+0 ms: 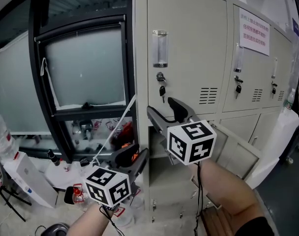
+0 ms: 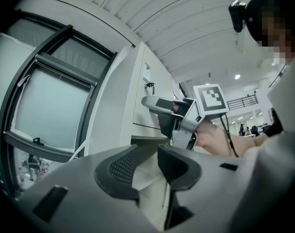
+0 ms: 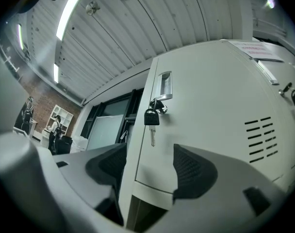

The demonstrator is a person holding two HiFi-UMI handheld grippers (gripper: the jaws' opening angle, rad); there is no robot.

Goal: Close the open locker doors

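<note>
Left tongs [image 1: 132, 159] and right tongs [image 1: 169, 111] gape empty. Held high, the right tongs could snag the key [image 1: 162, 91] and miss the open door [image 1: 236, 147].

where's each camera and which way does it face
Head view: on the person's head, facing down at lockers, window; forearms, left gripper, right gripper show.
Left gripper view: on that gripper, facing up past open jaws at the right gripper and hand.
Right gripper view: on that gripper, facing up at a locker door and key; only open jaws show.
Shared: head and left gripper views show the window.
</note>
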